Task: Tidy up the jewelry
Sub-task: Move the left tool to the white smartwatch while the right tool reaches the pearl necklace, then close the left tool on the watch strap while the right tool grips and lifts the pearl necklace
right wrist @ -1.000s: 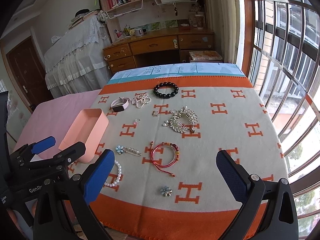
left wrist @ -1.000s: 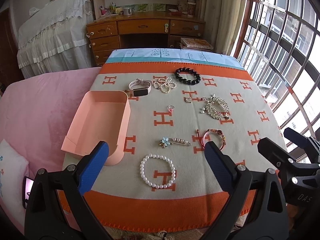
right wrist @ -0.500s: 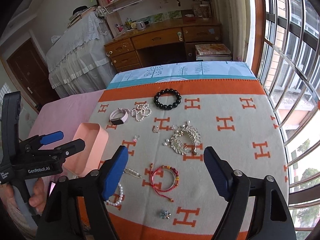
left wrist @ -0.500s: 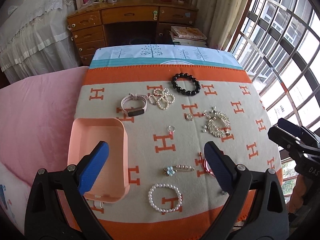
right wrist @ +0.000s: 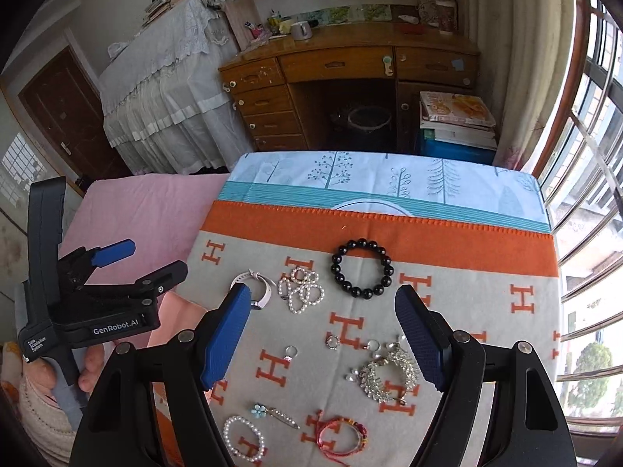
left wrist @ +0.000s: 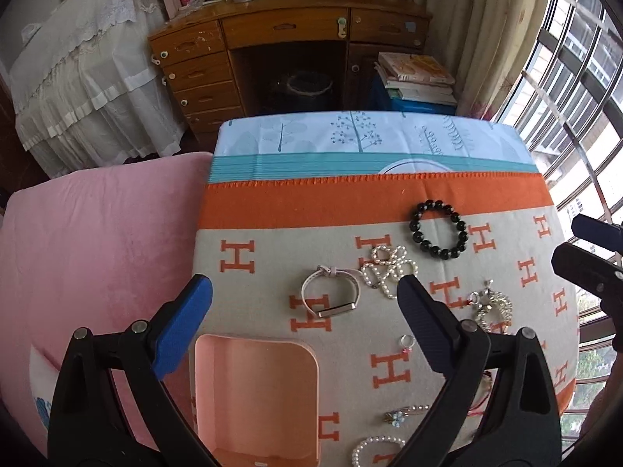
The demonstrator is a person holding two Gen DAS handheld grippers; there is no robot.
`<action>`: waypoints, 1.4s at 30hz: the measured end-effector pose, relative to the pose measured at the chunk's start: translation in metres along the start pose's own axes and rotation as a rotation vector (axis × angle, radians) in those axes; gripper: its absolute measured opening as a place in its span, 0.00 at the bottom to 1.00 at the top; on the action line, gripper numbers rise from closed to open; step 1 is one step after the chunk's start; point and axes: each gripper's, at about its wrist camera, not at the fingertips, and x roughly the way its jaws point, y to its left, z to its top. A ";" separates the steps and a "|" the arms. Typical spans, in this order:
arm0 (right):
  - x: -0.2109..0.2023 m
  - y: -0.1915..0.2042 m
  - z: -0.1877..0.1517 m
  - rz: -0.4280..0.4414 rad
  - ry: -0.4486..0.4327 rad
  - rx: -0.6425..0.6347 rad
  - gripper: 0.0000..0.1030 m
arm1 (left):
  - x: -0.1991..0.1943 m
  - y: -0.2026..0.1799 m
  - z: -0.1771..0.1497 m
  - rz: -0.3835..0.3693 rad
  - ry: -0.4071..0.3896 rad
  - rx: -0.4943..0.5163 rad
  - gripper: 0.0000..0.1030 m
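We are at the approach stage: no piece has been lifted, and the peach box (left wrist: 255, 397) stands empty at about seven o'clock on the patterned blanket (left wrist: 272, 249), just beside the pink cushion (left wrist: 97, 249).

Our left gripper (left wrist: 303, 321) hangs over the near-left part of the blanket with its blue pads spread wide and nothing between them but cloth far below. Our right gripper (right wrist: 323, 334) is also parted and empty; its jaws have just been closing partway, with no piece between them.

The jewelry lies scattered. From the right wrist view, the black bead bracelet (right wrist: 362, 268) sits at twelve o'clock, the pearl strand (right wrist: 301, 290) just to its left, and the pink watch (right wrist: 253, 290) at about ten o'clock, partly behind the left blue pad (right wrist: 226, 334). Small rings (right wrist: 291, 351) lie near the centre, the crystal brooch (right wrist: 385, 373) at four o'clock, the flower hairpin (right wrist: 272, 414), white pearl bracelet (right wrist: 243, 438) and red cord bracelet (right wrist: 340, 432) along six o'clock.

We judge the next move is to pick one piece, probably the watch or pearl strand nearest the box, lower a gripper over it, and pinch low against the soft cloth. Thin, limp pieces may slip or snag the blanket.
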 end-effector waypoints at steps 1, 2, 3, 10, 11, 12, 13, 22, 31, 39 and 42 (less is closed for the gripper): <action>0.016 0.000 0.008 0.016 0.026 0.011 0.76 | 0.014 0.001 0.002 0.006 0.023 0.010 0.91; 0.034 -0.006 0.007 0.034 0.051 0.025 0.76 | 0.030 0.002 0.003 0.013 0.049 0.018 0.89; 0.048 -0.005 0.009 0.048 0.078 0.039 0.76 | 0.044 0.004 0.005 0.016 0.075 0.025 0.85; 0.158 -0.023 -0.015 0.087 0.243 0.103 0.62 | 0.129 0.019 -0.003 -0.008 0.178 0.047 0.69; 0.169 -0.024 -0.015 0.085 0.254 0.107 0.62 | 0.135 0.021 -0.004 -0.019 0.184 0.054 0.69; 0.178 -0.024 -0.015 0.083 0.263 0.110 0.62 | 0.140 0.022 -0.005 -0.029 0.187 0.063 0.69; 0.185 -0.025 -0.013 0.083 0.269 0.113 0.62 | 0.144 0.022 -0.008 -0.039 0.186 0.073 0.69; 0.241 -0.001 -0.012 0.000 0.249 -0.014 0.55 | 0.156 0.003 -0.010 -0.058 0.168 0.205 0.69; 0.243 0.000 -0.018 -0.057 0.225 -0.126 0.14 | 0.164 -0.020 -0.001 -0.075 0.160 0.283 0.69; 0.225 -0.053 -0.026 0.083 0.243 0.070 0.05 | 0.165 -0.037 -0.002 -0.124 0.178 0.335 0.56; 0.217 -0.060 -0.030 0.124 0.237 0.099 0.05 | 0.165 -0.038 -0.003 -0.148 0.191 0.344 0.46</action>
